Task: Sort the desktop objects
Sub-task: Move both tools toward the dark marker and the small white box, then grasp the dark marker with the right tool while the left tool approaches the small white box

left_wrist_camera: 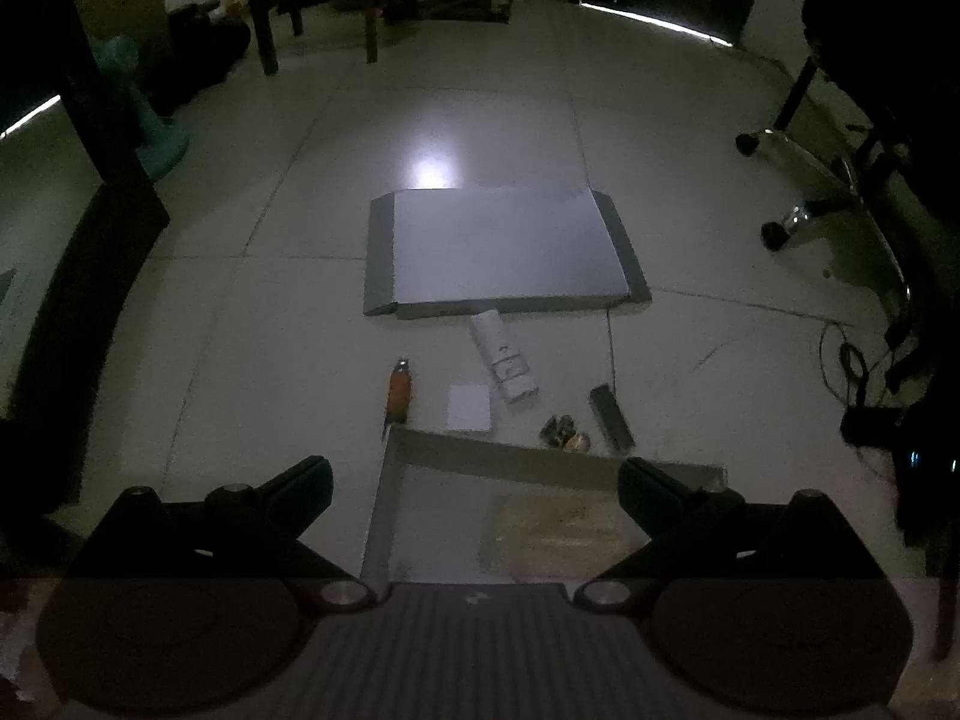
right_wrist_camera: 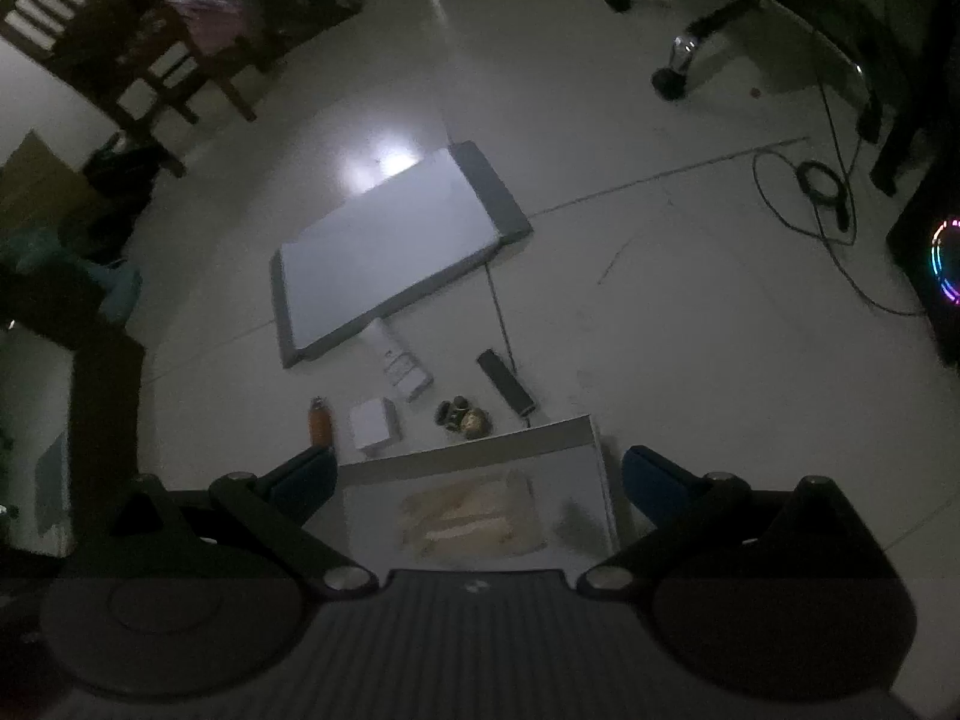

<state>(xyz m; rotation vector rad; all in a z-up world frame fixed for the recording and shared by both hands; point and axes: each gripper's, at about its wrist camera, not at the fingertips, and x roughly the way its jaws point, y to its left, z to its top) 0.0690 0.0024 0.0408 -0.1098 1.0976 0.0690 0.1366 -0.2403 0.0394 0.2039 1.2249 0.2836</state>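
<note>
Looks like sorting hasn't really started yet; both the left gripper [left_wrist_camera: 474,477] and the right gripper [right_wrist_camera: 474,474] hang above the floor [left_wrist_camera: 690,138] with jaws spread wide and nothing in them; the stuff to sort sits in a loose row on the tiles between two flat grey boards: the far board [left_wrist_camera: 498,246] and the near board [left_wrist_camera: 540,462] just under the grippers, which has a tan patch [right_wrist_camera: 474,519] on it; in the row, left to right: an orange bottle-like thing [left_wrist_camera: 398,391], a small white box [left_wrist_camera: 469,408], a white tube [left_wrist_camera: 503,357] angled up to the far board's near edge, a dark lumpy cluster [left_wrist_camera: 565,432] I can't identify, and a black bar [left_wrist_camera: 611,419]; my guess for the next move is dropping onto one item, probably the white box or the bottle, since they're closest to the near board's far edge; plenty of open tile around, though the box and bottle sit near each other, and a cable [right_wrist_camera: 828,222] and chair base [right_wrist_camera: 684,54] lie well off to the right; dim light makes fine detail hard.
</note>
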